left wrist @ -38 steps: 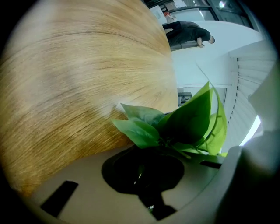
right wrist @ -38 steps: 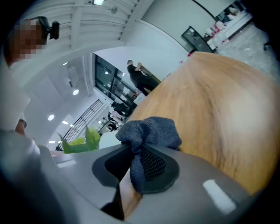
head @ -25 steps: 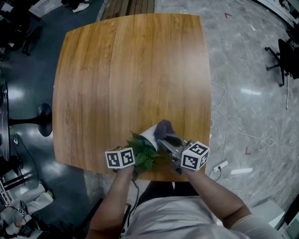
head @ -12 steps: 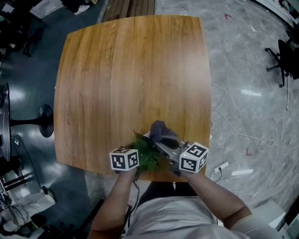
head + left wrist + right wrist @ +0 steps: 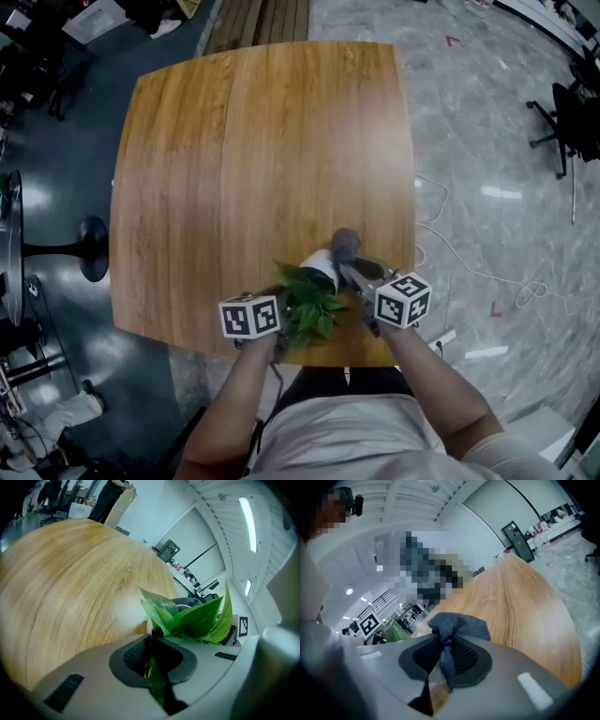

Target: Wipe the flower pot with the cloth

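Note:
A green-leaved plant (image 5: 309,298) in a white flower pot (image 5: 320,266) is near the front edge of the wooden table (image 5: 244,150). My left gripper (image 5: 281,322) grips the plant's stem (image 5: 154,667), its jaws closing on it; leaves (image 5: 190,616) fill the left gripper view. My right gripper (image 5: 357,269) is shut on a grey cloth (image 5: 345,244), which rests against the pot's right side. In the right gripper view the cloth (image 5: 457,623) bunches out of the jaws (image 5: 445,656). I cannot see the pot's base.
The pot is close to the table's near edge (image 5: 281,352). To the right, a cable and power strip (image 5: 442,333) lie on the grey floor, and an office chair (image 5: 572,117) stands farther off. A black round stand base (image 5: 91,242) is left of the table.
The right gripper and cloth have shifted right and farther up the pot's side. The left gripper and plant rose slightly, and more of the pot's white side shows.

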